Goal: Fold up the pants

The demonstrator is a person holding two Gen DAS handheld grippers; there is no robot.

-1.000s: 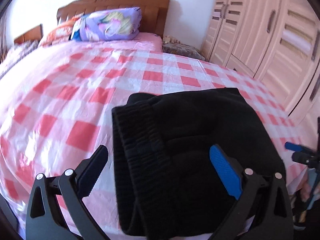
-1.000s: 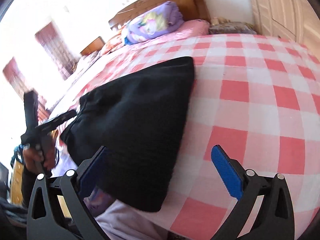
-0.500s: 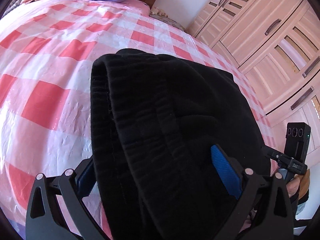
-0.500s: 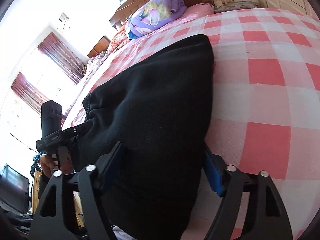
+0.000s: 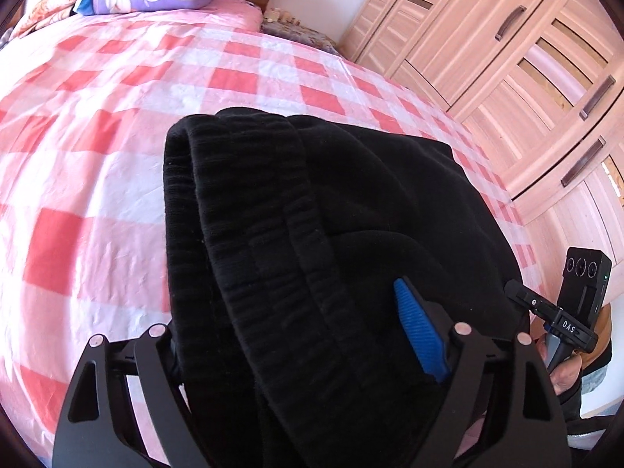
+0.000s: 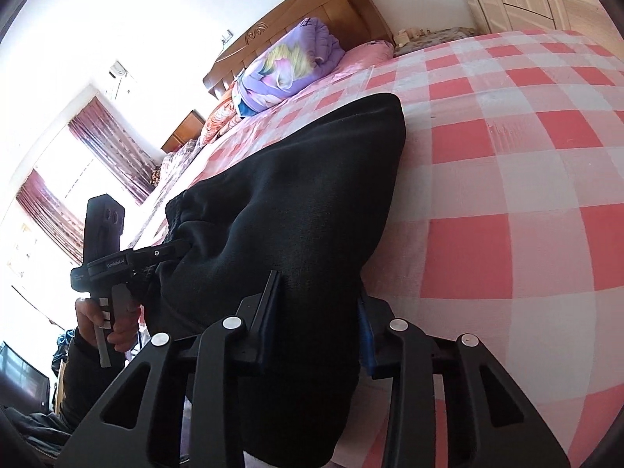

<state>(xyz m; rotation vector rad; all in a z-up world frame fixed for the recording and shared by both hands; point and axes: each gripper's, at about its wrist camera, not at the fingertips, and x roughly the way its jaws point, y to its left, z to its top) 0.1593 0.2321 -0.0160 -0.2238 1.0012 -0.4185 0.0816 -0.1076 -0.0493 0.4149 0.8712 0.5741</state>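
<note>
While the black pants (image 5: 312, 210) lie folded into a thick bundle near the edge of the bed (image 5: 97, 179), both grippers have them between their fingers. In the left wrist view, the left gripper (image 5: 296, 335) stands wide around the ribbed waistband end; its blue right pad (image 5: 419, 331) lies against the cloth, the other finger is hidden under the fabric, and I cannot tell if it really presses. In the right wrist view, the right gripper (image 6: 316, 312) is narrowed onto the other end of the bundle, and the cloth is squeezed between its two pads and hangs below them. The same view shows the left gripper at the far left, held by a hand (image 6: 97, 323), with its tip touching the waistband. The bed has a pink and red checked sheet, a purple pillow (image 6: 288, 66) lies at the wooden headboard (image 6: 312, 11), and a light wooden wardrobe (image 5: 526, 58) stands beside the bed.
</note>
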